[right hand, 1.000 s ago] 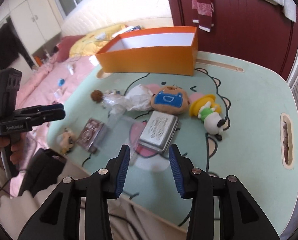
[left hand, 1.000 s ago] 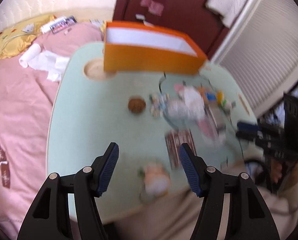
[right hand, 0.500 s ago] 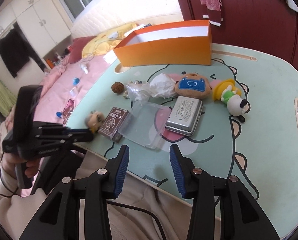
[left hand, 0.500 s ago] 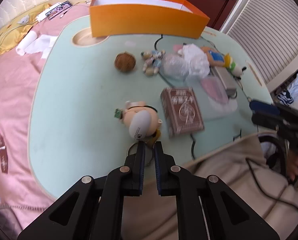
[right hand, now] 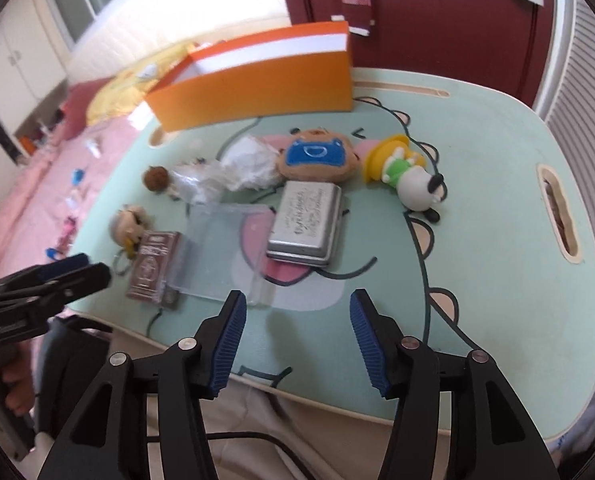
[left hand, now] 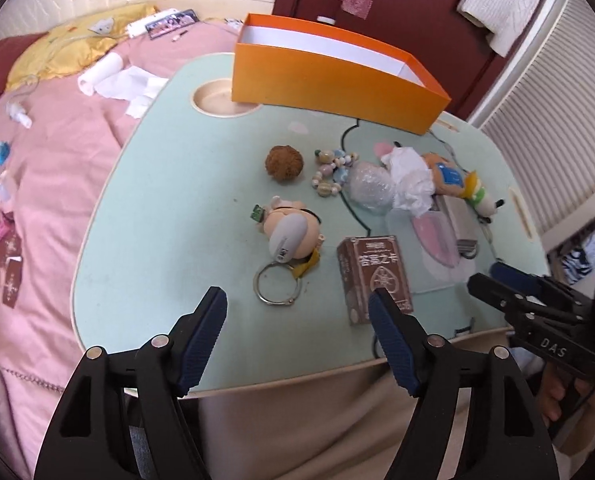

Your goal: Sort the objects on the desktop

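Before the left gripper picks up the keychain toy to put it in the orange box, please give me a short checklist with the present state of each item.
1. Left gripper open: ok.
2. Left gripper empty: ok.
3. Keychain toy free of other things: ok; the brown card box lies beside it, apart.
4. Metal ring attached to the toy: cannot tell.
5. Orange box open on top: ok.
6. Right gripper out of the way: ok, open over the near edge.

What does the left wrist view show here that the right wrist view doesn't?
Only the left wrist view: the key ring and the bead bracelet, both clear. Only the right wrist view: the whole metal tin and the table's slot handle. Both show the orange box, the brown card box, the plush toys and both sets of jaws open.
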The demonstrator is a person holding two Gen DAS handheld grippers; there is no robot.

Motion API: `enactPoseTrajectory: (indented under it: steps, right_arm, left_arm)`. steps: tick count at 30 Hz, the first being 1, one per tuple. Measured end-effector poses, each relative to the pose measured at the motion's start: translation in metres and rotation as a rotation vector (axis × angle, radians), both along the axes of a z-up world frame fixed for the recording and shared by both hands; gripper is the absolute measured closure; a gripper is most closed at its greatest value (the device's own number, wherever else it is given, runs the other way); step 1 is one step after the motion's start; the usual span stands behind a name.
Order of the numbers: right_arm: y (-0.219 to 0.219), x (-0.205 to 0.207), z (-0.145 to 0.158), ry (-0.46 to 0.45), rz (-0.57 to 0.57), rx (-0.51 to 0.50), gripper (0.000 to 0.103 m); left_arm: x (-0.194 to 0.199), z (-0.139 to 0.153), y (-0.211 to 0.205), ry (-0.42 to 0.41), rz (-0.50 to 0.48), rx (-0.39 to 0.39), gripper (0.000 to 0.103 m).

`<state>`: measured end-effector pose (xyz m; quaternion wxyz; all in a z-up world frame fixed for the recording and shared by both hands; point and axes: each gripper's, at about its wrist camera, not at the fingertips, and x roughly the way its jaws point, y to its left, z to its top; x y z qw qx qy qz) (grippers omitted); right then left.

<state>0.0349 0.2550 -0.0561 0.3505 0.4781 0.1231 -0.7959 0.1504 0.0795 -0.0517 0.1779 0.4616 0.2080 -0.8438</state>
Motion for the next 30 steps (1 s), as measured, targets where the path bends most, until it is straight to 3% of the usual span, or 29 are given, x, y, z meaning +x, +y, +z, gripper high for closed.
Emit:
enactPoseTrajectory:
  steps: [4, 6, 8, 12, 13, 14, 30]
  right_arm:
    - [-0.005, 0.001, -0.010, 0.036, -0.059, 0.114, 0.047]
    - [-0.004, 0.002, -0.012, 0.055, -0.072, 0.143, 0.028]
    - [-0.002, 0.002, -0.016, 0.047, -0.076, 0.155, 0.016]
    - [0.002, 0.000, -0.020, 0.044, -0.064, 0.162, 0.002]
    - [0.003, -0.001, -0.020, 0.043, -0.065, 0.162, 0.001]
    - [0.004, -0.001, -0.020, 0.045, -0.067, 0.160, 0.001]
    - [0.013, -0.003, -0.016, 0.049, -0.050, 0.163, 0.000]
  left_arm:
    - [-0.006, -0.010, 0.003, 0.009, 0.005, 0.013, 0.027]
    - [-0.006, -0.011, 0.002, 0.013, 0.012, 0.020, 0.024]
    - [-0.004, -0.015, -0.001, 0.021, 0.034, 0.028, 0.014]
    - [-0.007, -0.022, 0.010, -0.036, 0.034, -0.096, 0.011]
    - [-0.009, -0.024, 0.015, -0.051, 0.019, -0.129, 0.001]
    - [-0.012, -0.028, 0.020, -0.063, 0.002, -0.157, 0.000]
    - [-0.012, -0.031, 0.017, -0.068, -0.009, -0.153, 0.000]
